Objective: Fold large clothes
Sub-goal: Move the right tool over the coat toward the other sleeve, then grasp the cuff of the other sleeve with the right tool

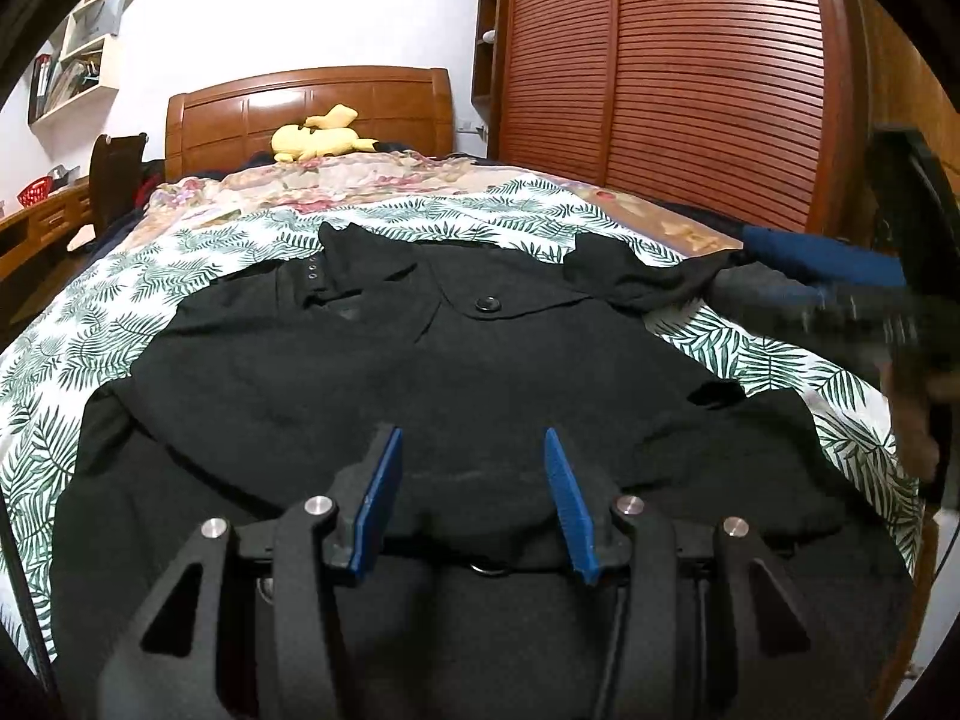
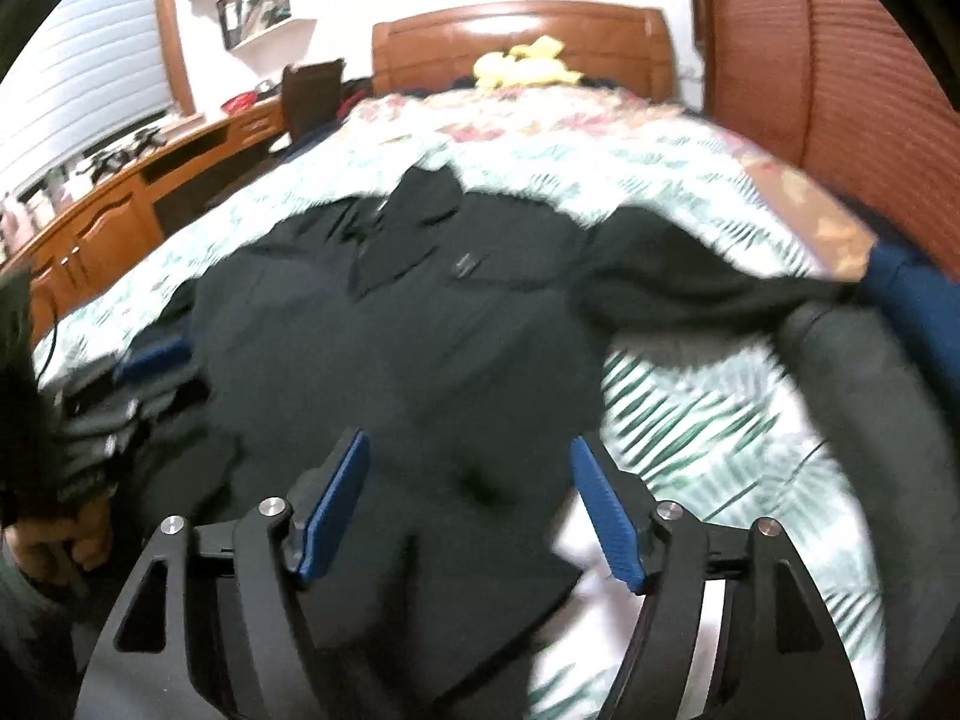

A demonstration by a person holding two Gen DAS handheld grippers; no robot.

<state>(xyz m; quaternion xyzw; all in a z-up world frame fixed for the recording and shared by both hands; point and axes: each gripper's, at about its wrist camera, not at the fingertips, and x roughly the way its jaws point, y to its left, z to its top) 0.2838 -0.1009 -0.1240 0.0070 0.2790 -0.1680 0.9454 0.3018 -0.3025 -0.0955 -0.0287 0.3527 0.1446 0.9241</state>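
From my feed: black jacket (image 1: 372,360) on a white sheet with green fern leaves (image 1: 72,354), a pink floral quilt (image 1: 336,180) behind it, yellow plush toy (image 1: 318,138), reddish-brown wardrobe (image 1: 690,78), blue pads (image 1: 378,498) on black grippers.

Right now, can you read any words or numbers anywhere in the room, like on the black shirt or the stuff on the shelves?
No text can be read in either view.
Black shirt: a button and small eyelets show, but no letters.
Wall shelves: whatever is on the books and papers is too small to read.
Yellow plush toy: no writing shows.
Right wrist view: too blurred to read anything.
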